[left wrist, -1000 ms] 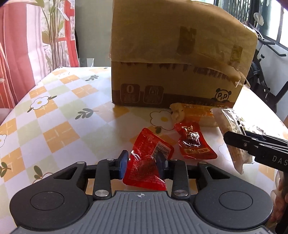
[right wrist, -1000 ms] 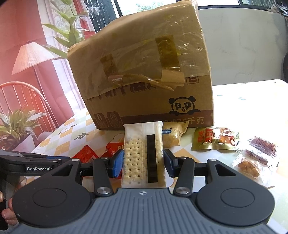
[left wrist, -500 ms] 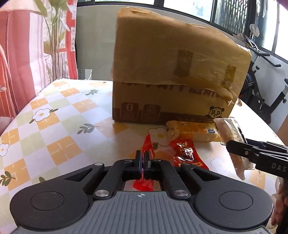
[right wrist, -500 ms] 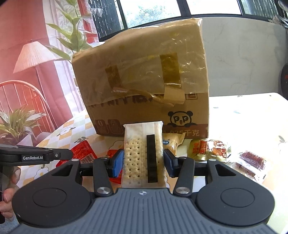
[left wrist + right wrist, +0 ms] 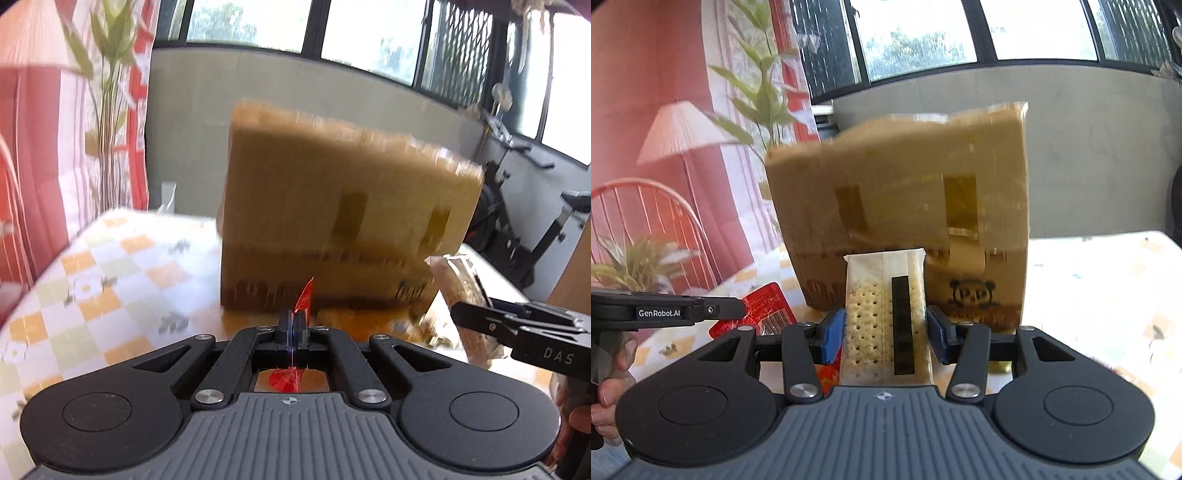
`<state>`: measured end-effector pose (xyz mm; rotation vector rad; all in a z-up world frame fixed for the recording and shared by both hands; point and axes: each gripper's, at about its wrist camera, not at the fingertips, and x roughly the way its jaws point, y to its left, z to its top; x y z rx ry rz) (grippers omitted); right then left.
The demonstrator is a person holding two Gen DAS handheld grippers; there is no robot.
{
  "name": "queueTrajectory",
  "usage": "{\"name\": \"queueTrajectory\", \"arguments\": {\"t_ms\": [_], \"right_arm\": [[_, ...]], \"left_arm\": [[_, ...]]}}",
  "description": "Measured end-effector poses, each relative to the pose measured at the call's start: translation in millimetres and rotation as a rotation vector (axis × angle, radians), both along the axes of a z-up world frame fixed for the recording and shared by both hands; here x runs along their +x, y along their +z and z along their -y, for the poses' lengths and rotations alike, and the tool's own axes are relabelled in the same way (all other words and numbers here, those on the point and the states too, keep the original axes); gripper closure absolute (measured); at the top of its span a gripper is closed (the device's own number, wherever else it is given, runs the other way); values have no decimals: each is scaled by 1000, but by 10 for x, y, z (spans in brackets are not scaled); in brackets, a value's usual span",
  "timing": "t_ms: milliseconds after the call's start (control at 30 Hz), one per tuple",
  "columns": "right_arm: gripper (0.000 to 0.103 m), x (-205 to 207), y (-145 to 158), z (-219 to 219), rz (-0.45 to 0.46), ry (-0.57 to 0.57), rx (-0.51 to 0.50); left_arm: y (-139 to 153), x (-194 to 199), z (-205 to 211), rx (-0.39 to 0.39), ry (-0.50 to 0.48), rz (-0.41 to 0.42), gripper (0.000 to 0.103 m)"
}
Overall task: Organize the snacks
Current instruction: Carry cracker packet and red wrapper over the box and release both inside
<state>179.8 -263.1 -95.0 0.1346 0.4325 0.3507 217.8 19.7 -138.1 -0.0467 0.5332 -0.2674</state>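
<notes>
Both snacks have risen off the floral checked tablecloth (image 5: 92, 280): the left gripper (image 5: 292, 320), pinching the crinkly red foil sachet (image 5: 303, 297) flat, and the right gripper (image 5: 885, 334), clamping the clear-wrapped pale cracker pack (image 5: 882, 306), should climb steadily above the tall taped brown cardboard box (image 5: 905, 206).

Dark-framed windows (image 5: 373, 40) run across the far wall, bright with daylight and green trees outside. Below them stands a pale grey wall (image 5: 1100, 147). Ahead and to the left hangs a red and white curtain (image 5: 33, 155) with a tall leafy plant (image 5: 757, 99) by it. Further left are a lamp (image 5: 679, 133) and a red chair (image 5: 646, 221). Off to the right stands an exercise bike (image 5: 517, 236). The table (image 5: 92, 266) wears a checked floral cloth.
</notes>
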Motion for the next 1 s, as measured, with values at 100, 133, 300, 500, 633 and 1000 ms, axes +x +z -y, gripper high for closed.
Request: {"name": "queueTrajectory", "arguments": {"t_ms": [100, 133, 300, 500, 633, 1000], "right_arm": [[54, 49, 267, 53, 54, 3, 15], [54, 93, 394, 81, 76, 3, 21], [54, 437, 965, 204, 162, 5, 25], [54, 1188, 1258, 245, 162, -15, -62], [54, 1613, 1193, 312, 111, -63, -82], [42, 1765, 1035, 416, 49, -88, -165]], "left_arm": [[347, 46, 12, -6, -16, 84, 102], [465, 81, 24, -8, -21, 112, 102], [1051, 401, 208, -13, -54, 233, 102], [1420, 1005, 638, -20, -90, 274, 102], [1360, 1387, 887, -3, -83, 233, 102], [946, 1765, 986, 45, -57, 112, 69]]}}
